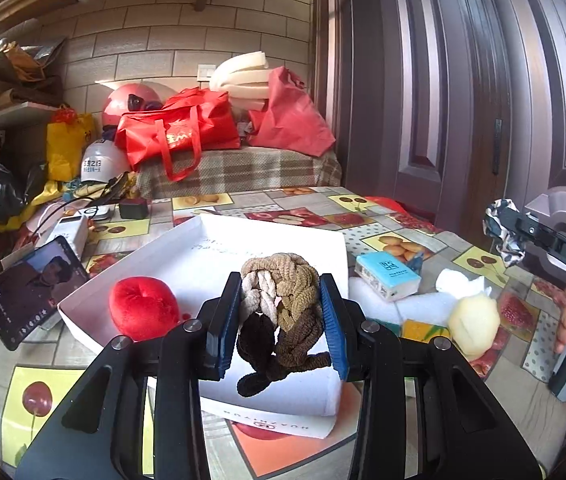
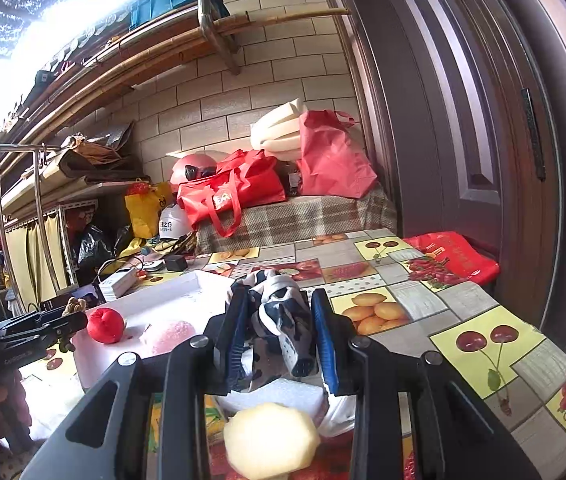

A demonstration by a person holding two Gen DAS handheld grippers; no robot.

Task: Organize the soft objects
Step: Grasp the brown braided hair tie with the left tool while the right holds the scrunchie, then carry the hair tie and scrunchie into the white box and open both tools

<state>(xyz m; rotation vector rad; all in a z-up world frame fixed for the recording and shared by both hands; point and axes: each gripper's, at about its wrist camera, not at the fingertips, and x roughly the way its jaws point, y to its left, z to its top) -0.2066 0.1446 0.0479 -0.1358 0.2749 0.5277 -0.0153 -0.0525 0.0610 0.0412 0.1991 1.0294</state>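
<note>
My left gripper (image 1: 281,320) is shut on a bundle of braided hair ties (image 1: 279,304), beige to dark brown, held above the white box (image 1: 307,248). A red plush apple (image 1: 143,312) lies in the box's left corner; it also shows in the right wrist view (image 2: 105,325), next to a pink fuzzy item (image 2: 167,336). My right gripper (image 2: 279,336) is shut on a patterned blue, white and grey cloth (image 2: 283,320), held above the table; it shows at the right of the left wrist view (image 1: 501,232). A pale yellow soft ball (image 1: 474,322) lies on the table, below my right gripper (image 2: 271,444).
A tissue pack (image 1: 387,276), white foam (image 1: 403,304) and crumpled white tissue (image 1: 459,284) lie right of the box. A phone (image 1: 31,292) leans at the left, with a power bank (image 1: 69,232) behind. Red bags (image 1: 179,132) sit on a bench beyond. A door (image 1: 463,80) stands at the right.
</note>
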